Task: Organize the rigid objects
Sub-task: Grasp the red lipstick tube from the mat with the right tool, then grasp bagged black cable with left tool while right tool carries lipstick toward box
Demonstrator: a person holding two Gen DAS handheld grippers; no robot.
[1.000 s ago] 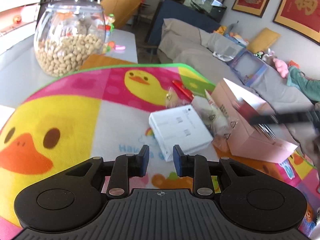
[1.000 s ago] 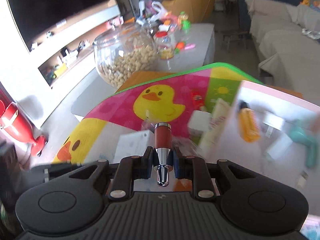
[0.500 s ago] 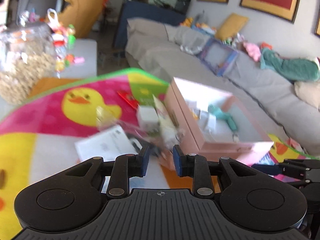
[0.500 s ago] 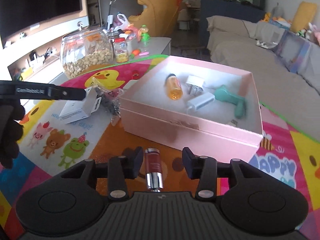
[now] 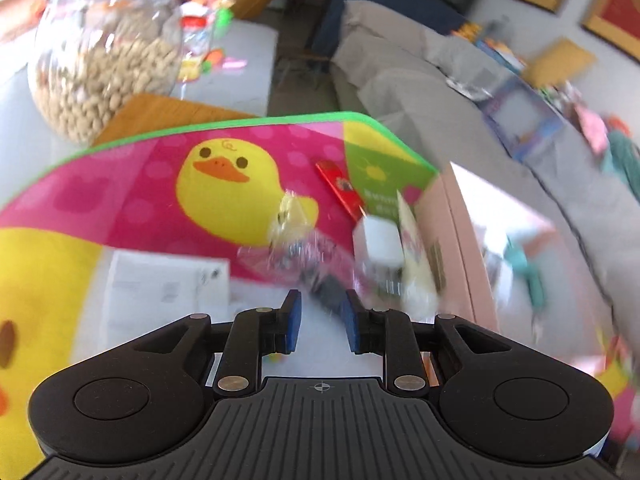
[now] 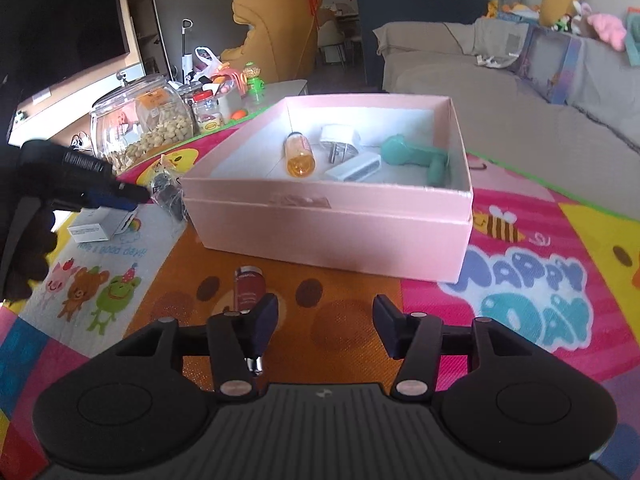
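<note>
The right gripper (image 6: 325, 322) is hovering low over a colourful cartoon play mat (image 6: 520, 292), its jaws spread wide apart and gripping nothing. A small dark red cylindrical bottle with a silver tip (image 6: 248, 290) is lying on the mat just beside the inner face of the left-hand jaw, apparently free of it. Beyond it is sitting an open pale pink cardboard box (image 6: 332, 232), which is holding an amber bottle (image 6: 298, 155), a white plug adapter (image 6: 340, 138), a white rectangular block (image 6: 354, 166) and a teal plastic tool (image 6: 416, 156).

The left gripper (image 5: 319, 322) is pointing at a crinkled clear plastic bag with dark contents (image 5: 304, 256); its blue-padded jaws are slightly apart and look empty, though the picture is blurred. A flat white carton (image 5: 168, 284) is lying to its left, a small white cube (image 5: 378, 242) to its right against the box.

The risks, as a judgement: the red bottle is round and could roll away if that jaw nudges it. The slippery bag could slide out of a shallow pinch, or drag the cube along.
</note>
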